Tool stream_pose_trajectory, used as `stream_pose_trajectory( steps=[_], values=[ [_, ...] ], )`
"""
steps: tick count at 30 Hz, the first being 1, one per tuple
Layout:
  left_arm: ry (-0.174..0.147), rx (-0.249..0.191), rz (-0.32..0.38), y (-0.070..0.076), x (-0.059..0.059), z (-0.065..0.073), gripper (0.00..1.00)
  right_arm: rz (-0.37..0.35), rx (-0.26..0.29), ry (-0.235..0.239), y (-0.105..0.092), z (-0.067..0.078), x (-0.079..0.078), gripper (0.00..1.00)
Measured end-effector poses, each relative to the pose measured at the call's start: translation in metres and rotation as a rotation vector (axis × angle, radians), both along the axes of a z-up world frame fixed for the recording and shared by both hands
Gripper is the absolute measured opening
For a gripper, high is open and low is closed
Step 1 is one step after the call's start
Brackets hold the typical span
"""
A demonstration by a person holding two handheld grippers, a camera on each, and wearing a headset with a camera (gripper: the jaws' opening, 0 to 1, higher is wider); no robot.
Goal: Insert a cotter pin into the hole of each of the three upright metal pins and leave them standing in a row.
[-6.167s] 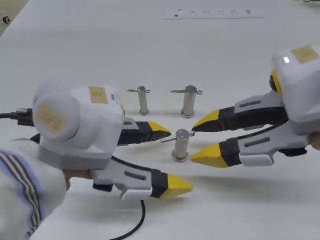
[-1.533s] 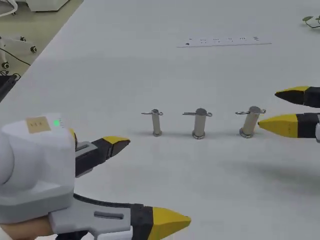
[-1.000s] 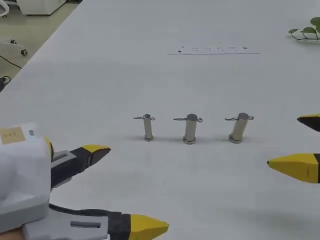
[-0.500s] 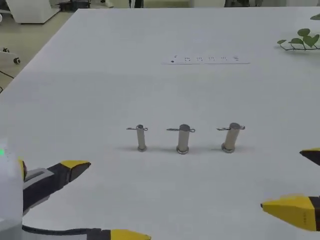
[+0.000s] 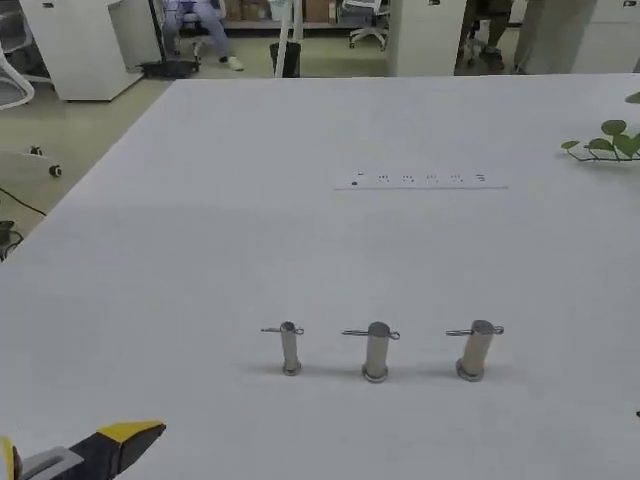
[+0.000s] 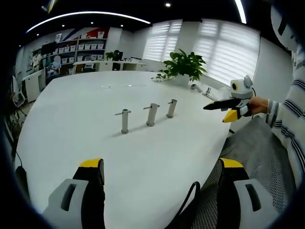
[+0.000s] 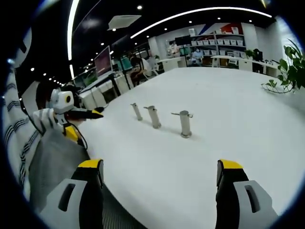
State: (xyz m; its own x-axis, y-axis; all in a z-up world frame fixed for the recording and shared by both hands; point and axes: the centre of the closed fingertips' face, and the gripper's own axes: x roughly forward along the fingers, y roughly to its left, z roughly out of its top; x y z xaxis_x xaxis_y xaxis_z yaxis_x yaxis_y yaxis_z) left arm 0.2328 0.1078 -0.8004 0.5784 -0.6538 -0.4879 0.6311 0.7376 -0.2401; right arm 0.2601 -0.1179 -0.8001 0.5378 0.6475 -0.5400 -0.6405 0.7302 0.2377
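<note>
Now both of mine have drawn back: my left gripper (image 6: pixel 160 164) and right gripper (image 7: pixel 159 164) hang at the near edge of the surface (image 5: pixel 300 200), jaws spread wide and empty, well apart from the three metal pins (image 5: pixel 377 352). The third pin (image 5: pixel 474 352), earlier out in front, has joined the row, so I judge the job finished. Each stands with its long axis vertical; each cotter pin (image 5: pixel 370 333) lies crosswise through the top, along the row.

I can read nothing from here: the strip of small dark marks (image 5: pixel 420 181) on the tabletop (image 5: pixel 200 250), upper middle of the head view, is too small.
</note>
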Motion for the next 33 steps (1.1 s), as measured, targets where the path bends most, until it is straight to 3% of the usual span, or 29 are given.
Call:
stream_pose_trajectory(
  steps=[9,14,23,28,30,33],
  values=[
    [0.012,-0.005,0.03,0.001,-0.001,0.001,0.99,-0.023,-0.023,0.04,0.0,-0.008,-0.005,1.0],
    [0.011,-0.006,0.05,0.004,0.001,0.002,0.99,-0.04,-0.013,0.036,0.003,-0.001,-0.003,1.0],
    [0.007,0.014,0.048,0.005,0.005,0.004,0.99,-0.04,-0.062,0.039,0.0,0.004,-0.002,1.0],
    [-0.039,0.046,0.03,0.004,0.01,0.008,0.99,-0.045,-0.072,0.032,0.001,0.008,0.0,1.0],
    [-0.086,0.051,0.025,0.002,0.015,0.012,0.99,-0.031,-0.119,0.032,-0.001,0.005,-0.001,1.0],
    [-0.072,0.05,0.007,-0.001,0.014,0.012,0.99,-0.013,-0.153,0.028,-0.002,0.0,0.0,1.0]
  ],
)
